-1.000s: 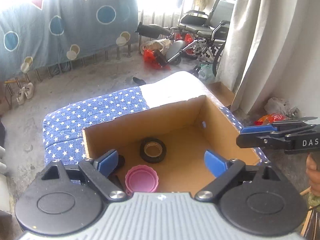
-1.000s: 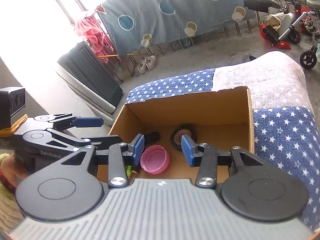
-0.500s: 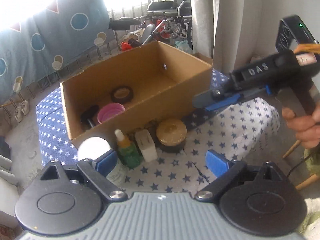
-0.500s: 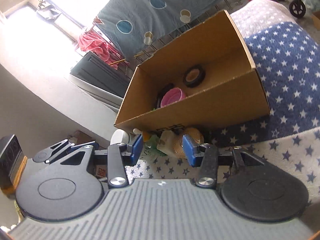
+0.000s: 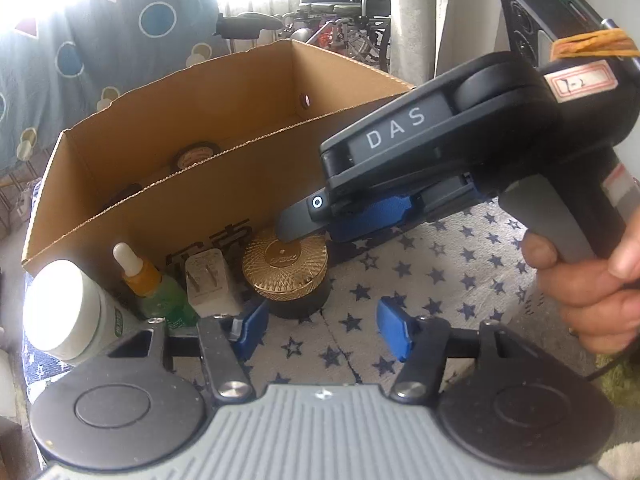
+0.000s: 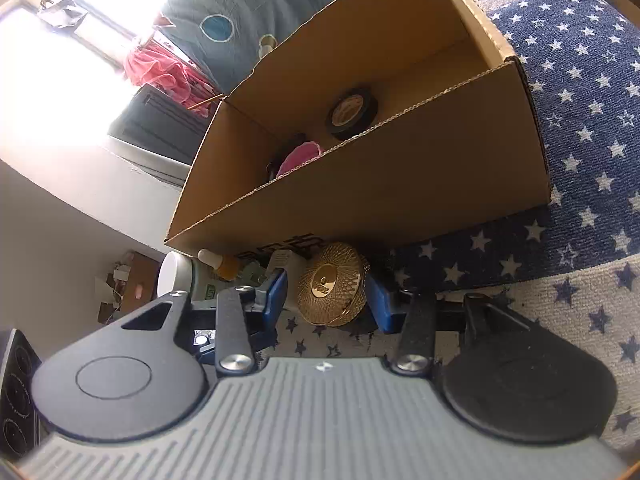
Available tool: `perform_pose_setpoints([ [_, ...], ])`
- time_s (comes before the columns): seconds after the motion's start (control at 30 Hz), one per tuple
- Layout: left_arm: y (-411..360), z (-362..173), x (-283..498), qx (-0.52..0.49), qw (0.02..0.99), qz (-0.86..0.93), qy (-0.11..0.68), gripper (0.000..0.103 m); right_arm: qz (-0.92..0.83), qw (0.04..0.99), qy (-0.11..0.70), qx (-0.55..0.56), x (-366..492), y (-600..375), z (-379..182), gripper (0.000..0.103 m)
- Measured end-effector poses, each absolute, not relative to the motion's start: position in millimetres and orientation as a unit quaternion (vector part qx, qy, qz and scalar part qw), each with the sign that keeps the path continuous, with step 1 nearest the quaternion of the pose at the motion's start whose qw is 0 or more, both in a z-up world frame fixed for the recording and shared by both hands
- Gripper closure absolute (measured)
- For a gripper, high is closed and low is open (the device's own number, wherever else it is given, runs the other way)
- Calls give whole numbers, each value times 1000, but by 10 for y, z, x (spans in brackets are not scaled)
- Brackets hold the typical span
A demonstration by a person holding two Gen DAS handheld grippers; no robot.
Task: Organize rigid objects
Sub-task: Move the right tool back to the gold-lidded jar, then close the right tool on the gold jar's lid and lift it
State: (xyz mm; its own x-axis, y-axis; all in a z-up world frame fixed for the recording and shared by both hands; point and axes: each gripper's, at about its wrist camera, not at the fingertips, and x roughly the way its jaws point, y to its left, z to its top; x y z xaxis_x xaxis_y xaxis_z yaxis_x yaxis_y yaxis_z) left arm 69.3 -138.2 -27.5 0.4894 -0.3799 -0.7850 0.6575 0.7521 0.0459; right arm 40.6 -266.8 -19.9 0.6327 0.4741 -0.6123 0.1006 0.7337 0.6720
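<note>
The cardboard box's (image 6: 400, 184) near wall hides most of the pink bowl (image 6: 298, 156) and the tape roll's (image 6: 352, 112) lower edge.

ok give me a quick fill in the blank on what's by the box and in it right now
1. The right gripper has its blue pads on either side of the jar with the ____ lid.
2. Beside that jar stands a white ____ with two metal prongs.
3. The pink bowl sits ____ the cardboard box.
4. The cloth under everything is printed with ____.

Missing words: gold; plug; inside; stars
</note>
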Motion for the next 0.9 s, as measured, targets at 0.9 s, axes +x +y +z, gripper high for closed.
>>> perform_pose_setpoints([
  [0.9, -1346, -387, 775, 124, 851, -303, 410, 51, 93, 840, 431, 316, 426, -2619, -338, 65],
])
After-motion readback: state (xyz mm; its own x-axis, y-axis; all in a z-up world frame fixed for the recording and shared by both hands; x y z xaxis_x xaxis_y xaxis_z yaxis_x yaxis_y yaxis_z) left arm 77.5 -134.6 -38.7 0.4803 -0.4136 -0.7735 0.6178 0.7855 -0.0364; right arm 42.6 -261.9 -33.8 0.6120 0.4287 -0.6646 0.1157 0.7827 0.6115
